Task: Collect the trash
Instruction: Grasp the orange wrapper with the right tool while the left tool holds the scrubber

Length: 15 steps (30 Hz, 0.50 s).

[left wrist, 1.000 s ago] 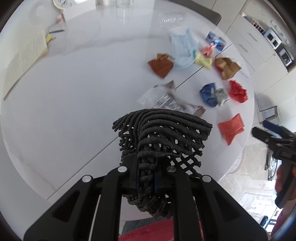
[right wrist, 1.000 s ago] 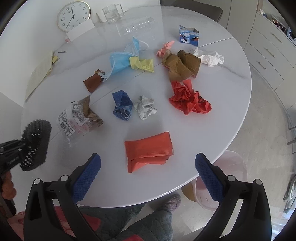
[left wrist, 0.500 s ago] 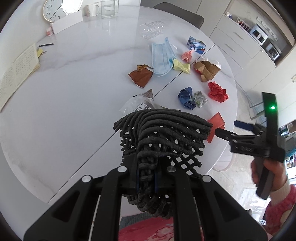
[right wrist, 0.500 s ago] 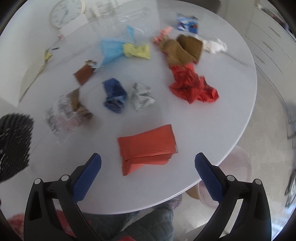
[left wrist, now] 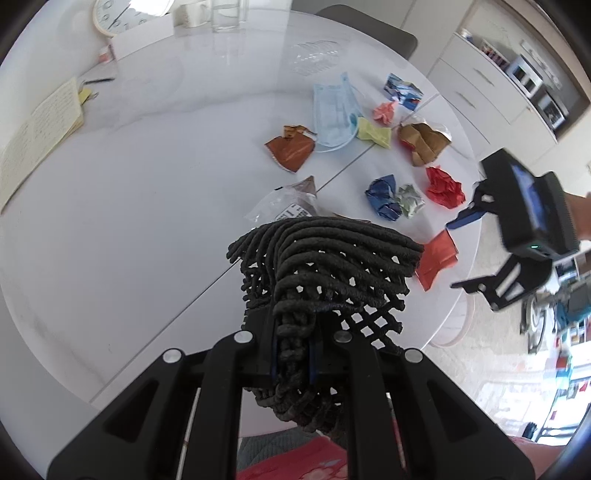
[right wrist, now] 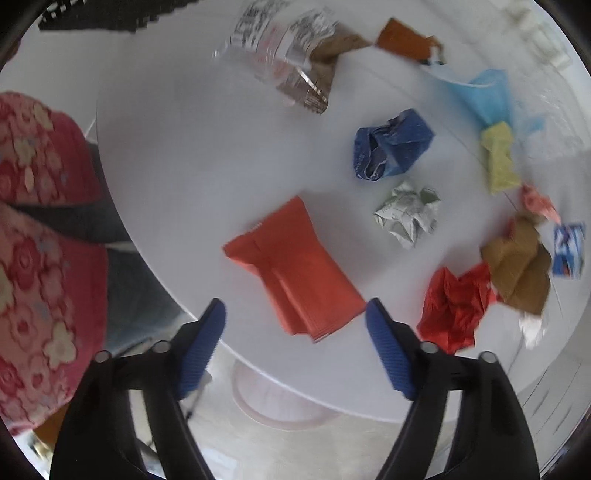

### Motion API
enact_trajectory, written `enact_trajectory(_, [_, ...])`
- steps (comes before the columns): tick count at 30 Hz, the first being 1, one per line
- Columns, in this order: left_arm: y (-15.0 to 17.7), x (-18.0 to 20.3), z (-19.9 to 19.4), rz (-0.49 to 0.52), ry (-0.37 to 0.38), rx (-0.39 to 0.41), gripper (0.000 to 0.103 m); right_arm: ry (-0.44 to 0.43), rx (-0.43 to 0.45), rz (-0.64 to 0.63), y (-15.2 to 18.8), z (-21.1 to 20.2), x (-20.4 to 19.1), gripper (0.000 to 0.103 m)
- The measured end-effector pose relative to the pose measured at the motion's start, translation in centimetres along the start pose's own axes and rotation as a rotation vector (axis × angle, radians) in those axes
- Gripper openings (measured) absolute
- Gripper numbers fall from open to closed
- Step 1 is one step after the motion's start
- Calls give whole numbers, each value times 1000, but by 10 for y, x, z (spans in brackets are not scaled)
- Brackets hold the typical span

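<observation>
My left gripper (left wrist: pixel 291 354) is shut on the rim of a black mesh basket (left wrist: pixel 325 266) and holds it over the near side of the white round table (left wrist: pixel 129 206). My right gripper (right wrist: pixel 295 325) is open and empty, its blue pads either side of the near end of a flat orange packet (right wrist: pixel 295 269) by the table edge; the packet also shows in the left wrist view (left wrist: pixel 437 258). The right gripper shows in the left wrist view (left wrist: pixel 465 251) too. Beyond lie a blue crumpled wrapper (right wrist: pixel 391 144), a grey paper ball (right wrist: pixel 408 214) and red crumpled paper (right wrist: pixel 456 306).
More litter lies farther out: a clear printed bag (right wrist: pixel 288 51), a brown foil wrapper (left wrist: pixel 291 151), a blue face mask (left wrist: pixel 334 112), yellow (right wrist: pixel 498 162) and pink (right wrist: pixel 539 201) scraps, brown paper (right wrist: pixel 521 269). A notebook (left wrist: pixel 37 133), clock (left wrist: pixel 110 14) and glass (left wrist: pixel 225 14) stand at the far side.
My right gripper has swung round and come down close to the orange packet at the table edge. The left gripper and basket have hardly moved.
</observation>
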State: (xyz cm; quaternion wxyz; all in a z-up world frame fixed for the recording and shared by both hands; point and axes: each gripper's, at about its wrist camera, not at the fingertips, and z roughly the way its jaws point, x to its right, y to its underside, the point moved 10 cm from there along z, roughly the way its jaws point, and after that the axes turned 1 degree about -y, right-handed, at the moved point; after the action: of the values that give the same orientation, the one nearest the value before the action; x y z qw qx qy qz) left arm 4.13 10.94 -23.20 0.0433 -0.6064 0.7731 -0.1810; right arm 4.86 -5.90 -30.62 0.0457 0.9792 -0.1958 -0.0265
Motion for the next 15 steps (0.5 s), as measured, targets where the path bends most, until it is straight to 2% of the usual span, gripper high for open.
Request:
enact_trajectory(2, [4,-3,0,-29,-6,-5,11,-14,-21,-49,-5,6,1,60])
enact_trajectory(4, [9,-6,-1,-46,-14,-10,11,-21,-26,-103,-11,6,-3,59])
enact_trajectory(8, [17,-10,2,-77,-21,-26,11,-37,-23,-149,-20,8,-10,46])
enact_trajectory(13, [14,-8,4,-76,-24,-30,11,-64,21,-104,-37,-5,-5,28])
enact_trajectory(15, [12,-6,5,-65,-23,-28,11,-63,31,-84,-42,-9,1,25])
